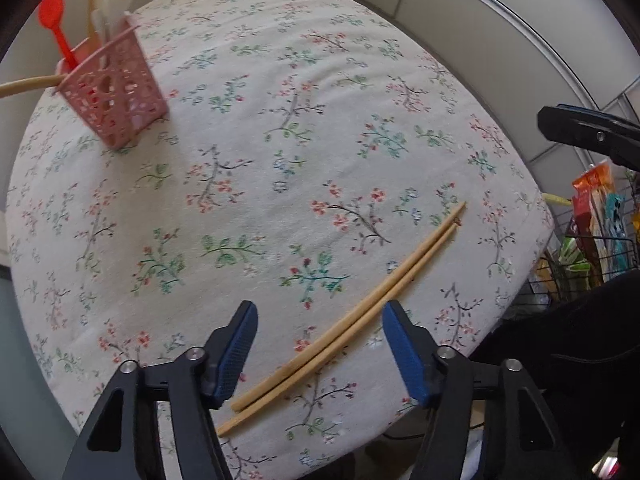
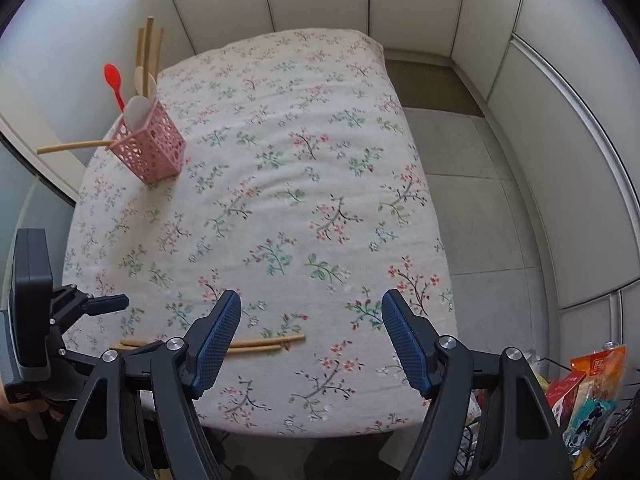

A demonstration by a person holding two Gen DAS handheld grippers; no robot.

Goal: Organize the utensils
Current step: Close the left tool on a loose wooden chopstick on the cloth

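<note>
Two wooden chopsticks lie on the flowery bench, and both tongs hang over them with nothing held.

The chopsticks (image 1: 352,320) lie side by side, flat on the bench (image 1: 280,160), at the near edge and well away from the pink basket (image 1: 116,96). The basket stands at the far left corner of the bench. A red spoon (image 1: 54,20), white spoons (image 1: 106,16) and more wooden sticks poke up out of the basket, and one stick leans out to its left. The left tongs (image 1: 318,344) are let go and wide apart; the chopsticks pass between the blue pads, but the pads do not press on them. The right tongs (image 2: 312,336) are let go too, over bare cloth, with the chopstick tips just beside the left pad. Snack bags (image 2: 588,392) sit in a wire rack off the bench, on the side far from the basket.
</note>
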